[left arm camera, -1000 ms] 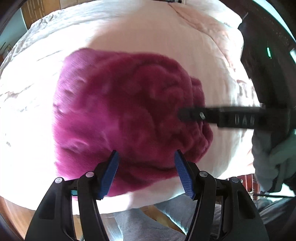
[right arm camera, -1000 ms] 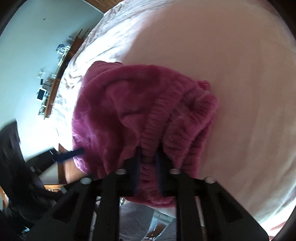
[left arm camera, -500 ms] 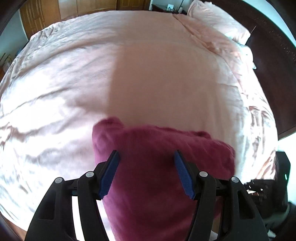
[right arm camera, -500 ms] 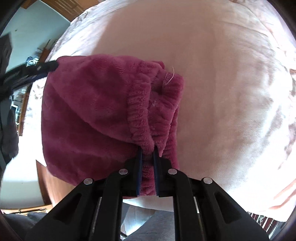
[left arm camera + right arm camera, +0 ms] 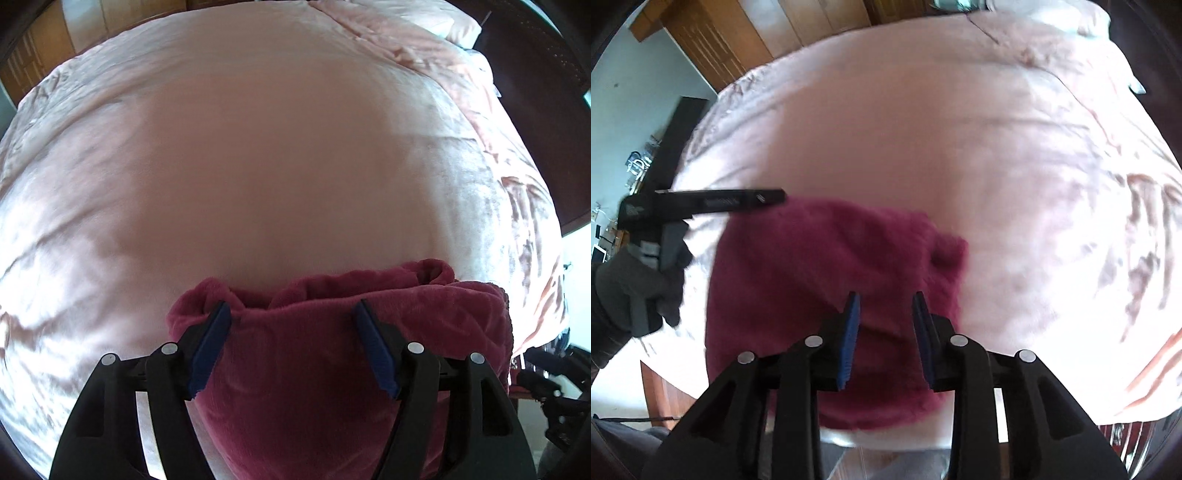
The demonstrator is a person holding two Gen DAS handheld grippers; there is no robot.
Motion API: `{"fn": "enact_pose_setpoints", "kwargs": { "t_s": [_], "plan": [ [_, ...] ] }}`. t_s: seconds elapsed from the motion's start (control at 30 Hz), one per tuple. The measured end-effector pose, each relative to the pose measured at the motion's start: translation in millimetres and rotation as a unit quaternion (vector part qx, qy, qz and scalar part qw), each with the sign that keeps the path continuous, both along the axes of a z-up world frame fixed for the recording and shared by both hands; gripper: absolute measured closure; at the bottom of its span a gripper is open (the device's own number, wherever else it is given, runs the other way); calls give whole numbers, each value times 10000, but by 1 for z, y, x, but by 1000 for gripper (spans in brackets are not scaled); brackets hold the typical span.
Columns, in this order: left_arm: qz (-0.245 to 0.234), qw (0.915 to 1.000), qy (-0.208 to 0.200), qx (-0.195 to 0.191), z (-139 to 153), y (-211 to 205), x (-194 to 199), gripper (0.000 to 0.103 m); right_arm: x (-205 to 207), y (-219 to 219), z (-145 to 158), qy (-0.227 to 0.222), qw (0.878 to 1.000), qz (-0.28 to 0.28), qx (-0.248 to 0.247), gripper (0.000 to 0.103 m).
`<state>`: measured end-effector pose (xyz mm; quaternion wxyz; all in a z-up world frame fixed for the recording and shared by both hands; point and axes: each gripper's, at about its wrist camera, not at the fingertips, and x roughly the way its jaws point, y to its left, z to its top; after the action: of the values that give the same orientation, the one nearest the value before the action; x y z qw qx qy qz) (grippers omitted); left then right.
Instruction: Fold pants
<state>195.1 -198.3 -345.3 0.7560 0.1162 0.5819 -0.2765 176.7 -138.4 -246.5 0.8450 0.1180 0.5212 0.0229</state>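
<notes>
The magenta fleece pants (image 5: pixel 332 354) lie folded in a compact bundle near the front edge of the pink bed. They also show in the right wrist view (image 5: pixel 820 280). My left gripper (image 5: pixel 291 314) is open, its blue pads spread over the top of the bundle. In the right wrist view the left gripper (image 5: pixel 775 197) reaches in from the left at the bundle's far corner. My right gripper (image 5: pixel 884 299) is open just above the bundle's near right part, holding nothing.
The pink bedspread (image 5: pixel 277 147) covers the whole bed, wrinkled at the sides. Pillows (image 5: pixel 443 26) lie at the far right by the dark headboard (image 5: pixel 546 74). Wooden wardrobe doors (image 5: pixel 720 33) stand behind the bed. A gloved hand (image 5: pixel 631 288) holds the left gripper.
My right gripper was shut on the waistband and has opened, letting the pants drop onto the bed. My left gripper has come down low over the bundle.
</notes>
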Motion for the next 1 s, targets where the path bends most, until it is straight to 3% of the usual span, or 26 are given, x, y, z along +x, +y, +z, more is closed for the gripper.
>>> {"fn": "enact_pose_setpoints", "kwargs": {
  "t_s": [0.4, 0.83, 1.0],
  "plan": [
    [-270, 9996, 124, 2, -18, -4, 12, 34, 52, 3, -56, 401, 9987, -311, 27, 73],
    [-182, 9998, 80, -42, 0, 1, 16, 34, 62, 5, -69, 524, 9977, -405, 127, 73],
    [-160, 9997, -149, 76, 14, 5, 12, 34, 55, 0, -66, 518, 9978, -401, 70, 73]
  ]
}}
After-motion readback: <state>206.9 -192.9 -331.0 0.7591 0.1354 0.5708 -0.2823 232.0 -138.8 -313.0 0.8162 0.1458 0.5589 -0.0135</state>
